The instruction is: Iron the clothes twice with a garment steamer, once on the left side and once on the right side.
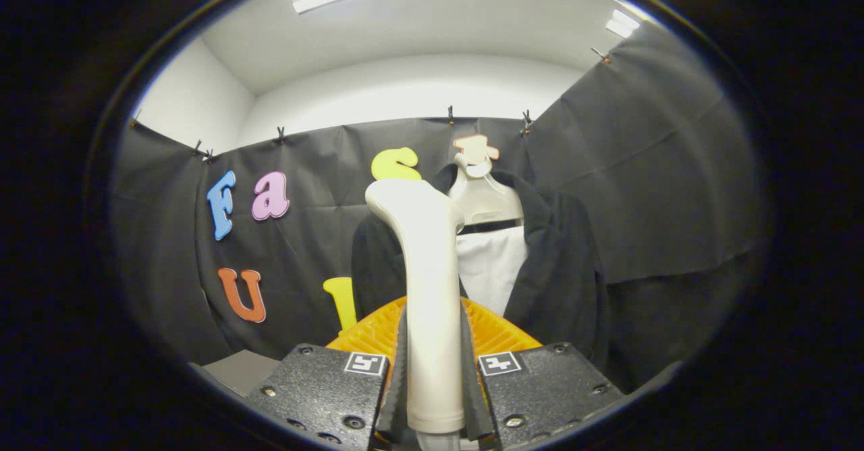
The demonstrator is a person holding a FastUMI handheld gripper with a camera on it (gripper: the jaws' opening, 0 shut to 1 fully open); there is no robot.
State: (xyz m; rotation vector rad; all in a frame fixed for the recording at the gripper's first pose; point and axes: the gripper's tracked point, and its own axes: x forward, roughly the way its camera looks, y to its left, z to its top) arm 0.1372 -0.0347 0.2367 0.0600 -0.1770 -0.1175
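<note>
My gripper [433, 370] is shut on the white garment steamer [425, 289], both fingers pressing on its handle. The steamer stands upright between the fingers, its head [405, 198] at the top. Beyond it a black jacket [553, 269] over a white shirt [491, 265] hangs on a pale mannequin hanger [482, 194] against the booth's black cloth wall. The steamer's handle hides part of the jacket's left side. The steamer head sits in front of the garment's left shoulder; whether it touches the cloth I cannot tell.
An orange ribbed thing [496, 333] sits just ahead of the fingers, behind the steamer's handle. A grey surface corner [236, 370] lies low to the left. Black cloth walls close in on the left, back and right; ceiling lights are overhead.
</note>
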